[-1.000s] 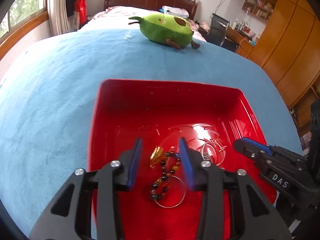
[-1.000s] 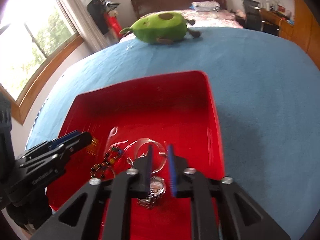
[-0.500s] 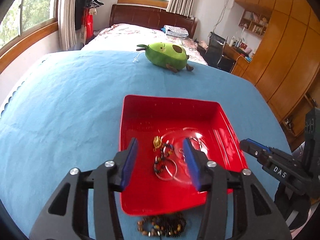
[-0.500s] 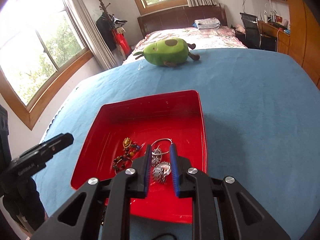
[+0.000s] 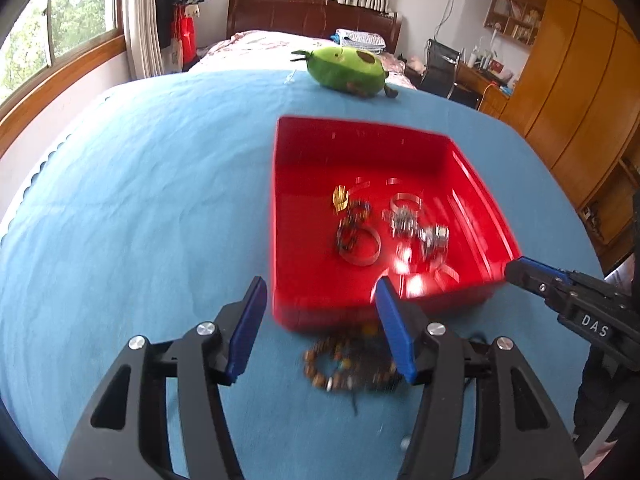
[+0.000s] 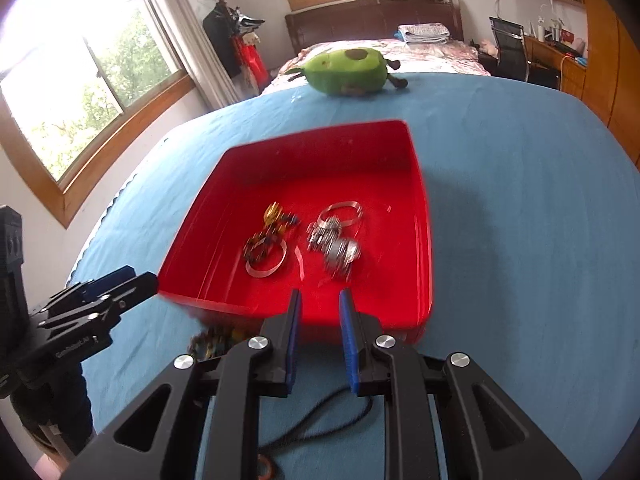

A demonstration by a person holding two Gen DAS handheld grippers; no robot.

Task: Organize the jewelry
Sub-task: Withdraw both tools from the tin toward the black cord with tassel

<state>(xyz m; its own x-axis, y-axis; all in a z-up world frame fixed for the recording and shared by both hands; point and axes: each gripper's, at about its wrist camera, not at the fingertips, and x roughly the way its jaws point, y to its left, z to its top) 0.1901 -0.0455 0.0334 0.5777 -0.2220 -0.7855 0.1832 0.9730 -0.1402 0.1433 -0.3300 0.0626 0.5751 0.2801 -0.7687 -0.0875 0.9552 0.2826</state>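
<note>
A red plastic tray sat on a worktop covered in blue cloth, with a green avocado plush toy lying beyond it near the far edge. Inside the tray, somewhat blurred, lay a dark beaded bracelet with a gold charm overlapping a plain silver bangle, and to their right a heap of silver chain and what looked like a metal watch, with another silver bangle just behind.

Outside the tray, just in front of its near wall, a brown wooden bead bracelet rested on the cloth. The left claw hovered above it, its jaws spreading apart with nothing gripped between them. The right claw hung over the near rim of the tray, its blue pads drawn close to each other with a narrow gap and nothing between them. A black cord lay on the cloth under that claw, and an orange ring-like piece showed at the bottom edge, too hidden to identify.
</note>
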